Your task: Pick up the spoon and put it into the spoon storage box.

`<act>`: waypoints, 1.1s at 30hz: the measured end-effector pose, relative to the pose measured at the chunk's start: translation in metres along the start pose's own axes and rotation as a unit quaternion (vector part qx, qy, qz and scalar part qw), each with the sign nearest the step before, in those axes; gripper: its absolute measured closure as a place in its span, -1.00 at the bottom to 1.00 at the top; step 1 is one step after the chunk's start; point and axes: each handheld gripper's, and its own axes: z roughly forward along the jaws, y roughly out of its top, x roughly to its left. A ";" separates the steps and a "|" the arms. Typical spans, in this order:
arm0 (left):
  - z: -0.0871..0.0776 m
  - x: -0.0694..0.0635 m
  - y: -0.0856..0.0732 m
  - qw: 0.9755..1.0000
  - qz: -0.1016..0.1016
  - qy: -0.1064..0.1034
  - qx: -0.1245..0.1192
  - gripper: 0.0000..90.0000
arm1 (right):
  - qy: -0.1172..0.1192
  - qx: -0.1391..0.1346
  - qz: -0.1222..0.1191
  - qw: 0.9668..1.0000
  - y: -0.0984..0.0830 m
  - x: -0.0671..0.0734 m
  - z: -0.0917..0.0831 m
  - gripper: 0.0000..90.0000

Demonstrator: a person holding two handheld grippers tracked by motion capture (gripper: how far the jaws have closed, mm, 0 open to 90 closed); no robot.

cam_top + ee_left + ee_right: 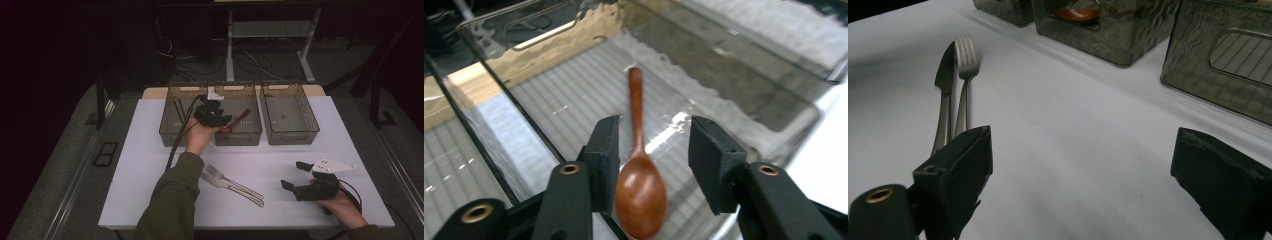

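Left tool (pixel 653 150), jaws parted around a reddish-brown wooden spoon (pixel 640 192) over the middle clear plastic bin (pixel 250 137); it could tip onto the rim

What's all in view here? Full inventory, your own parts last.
wooden spoon: 1, reddish brown, in the middle bin, between the left fingers, right one clear of it
bins: 3, clear smoky grey, in a row at the table's far side
fork: 1, silver, on the table near the front
knife: 1, silver, lying right beside the fork
table: 1, white top
left gripper: 1, black, over the middle bin, fingers apart
right gripper: 1, black, low over the table at right, fingers wide apart, nothing between them
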 end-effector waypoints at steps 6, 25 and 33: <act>-0.018 0.002 -0.012 0.999 -0.007 -0.032 -0.028 0.00 | -0.002 0.002 -0.001 1.000 0.000 -0.002 0.001 -0.80; -0.085 -0.027 -0.070 0.994 0.018 -0.079 -0.077 -0.26 | 0.001 0.001 -0.003 1.000 -0.001 0.001 0.000 -0.80; -0.100 -0.026 -0.095 0.993 0.023 -0.075 -0.086 -0.27 | 0.001 0.007 -0.003 1.000 -0.001 0.000 0.001 -0.80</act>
